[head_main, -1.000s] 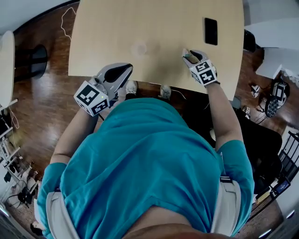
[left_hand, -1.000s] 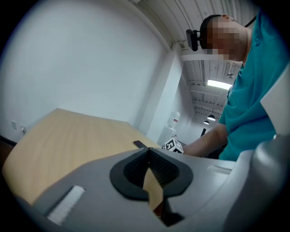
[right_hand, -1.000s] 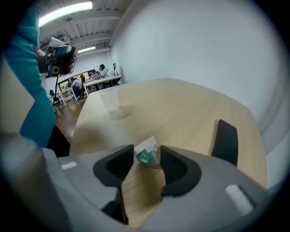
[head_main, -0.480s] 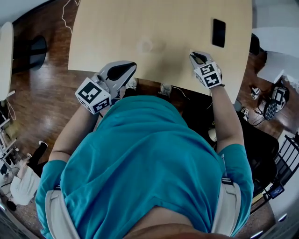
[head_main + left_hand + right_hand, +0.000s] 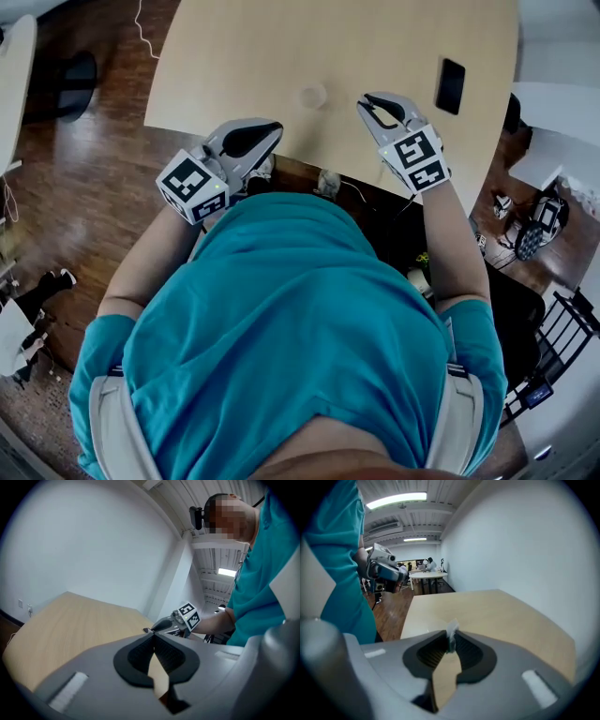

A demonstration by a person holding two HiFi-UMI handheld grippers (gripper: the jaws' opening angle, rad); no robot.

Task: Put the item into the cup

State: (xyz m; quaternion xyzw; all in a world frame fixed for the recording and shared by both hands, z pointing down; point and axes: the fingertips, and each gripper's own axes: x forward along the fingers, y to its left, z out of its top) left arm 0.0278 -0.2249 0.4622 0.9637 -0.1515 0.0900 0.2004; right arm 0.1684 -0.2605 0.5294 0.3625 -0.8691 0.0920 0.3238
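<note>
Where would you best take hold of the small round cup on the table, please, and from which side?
Probably across its side wall, coming from the near edge of the table. The cup looks round from above, so any line across it serves. The left hand-held gripper is shut and empty; the right hand-held gripper pinches the small pale item.
</note>
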